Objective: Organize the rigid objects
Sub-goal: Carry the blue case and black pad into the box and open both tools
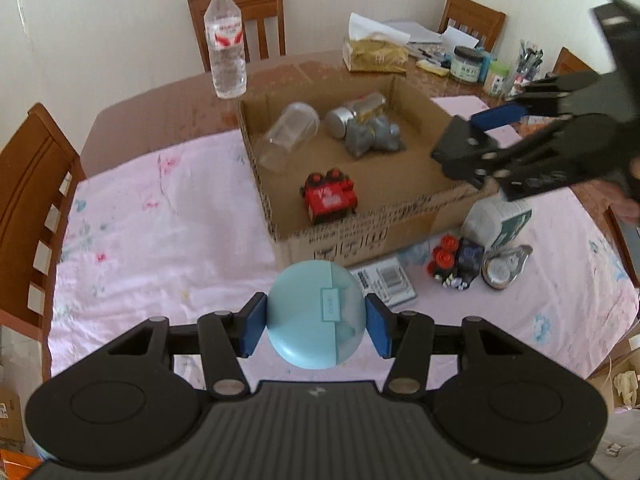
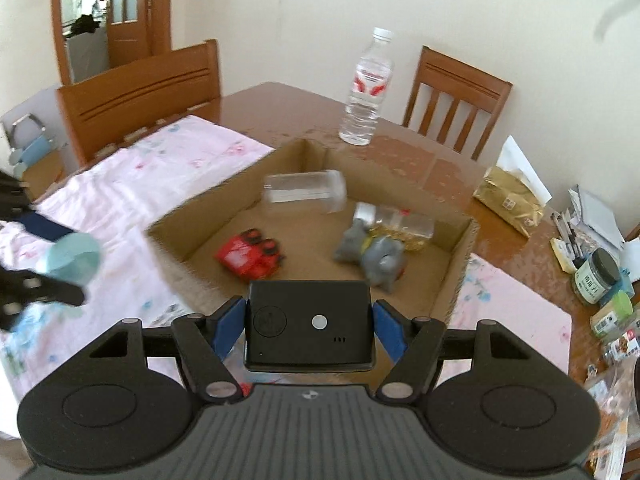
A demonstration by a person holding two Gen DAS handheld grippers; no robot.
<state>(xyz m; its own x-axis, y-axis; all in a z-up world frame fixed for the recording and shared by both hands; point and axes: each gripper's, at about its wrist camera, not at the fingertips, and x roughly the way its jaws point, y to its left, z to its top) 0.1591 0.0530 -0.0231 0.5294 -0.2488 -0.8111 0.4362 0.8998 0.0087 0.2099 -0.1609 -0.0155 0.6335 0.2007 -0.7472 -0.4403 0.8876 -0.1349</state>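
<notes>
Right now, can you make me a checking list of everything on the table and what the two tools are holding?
Surface: table with pink cloth.
Job's things: cardboard box holds clear jar, red toy, grey toy.
Clutter: water bottle, tissue pack, jars and pens at far edge.
Tools: left tool shut on blue round case; right tool shut on black device.
Cables: nothing seen.
Surroundings: wooden chairs, door.

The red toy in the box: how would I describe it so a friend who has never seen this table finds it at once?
Find the open cardboard box on the pink flowered tablecloth. On its floor, near the front wall, lies a blocky red plastic toy vehicle with black parts. Its neighbours in the box, a clear plastic jar and a grey animal figure, are colourless or dull; it alone is bright red.
</notes>
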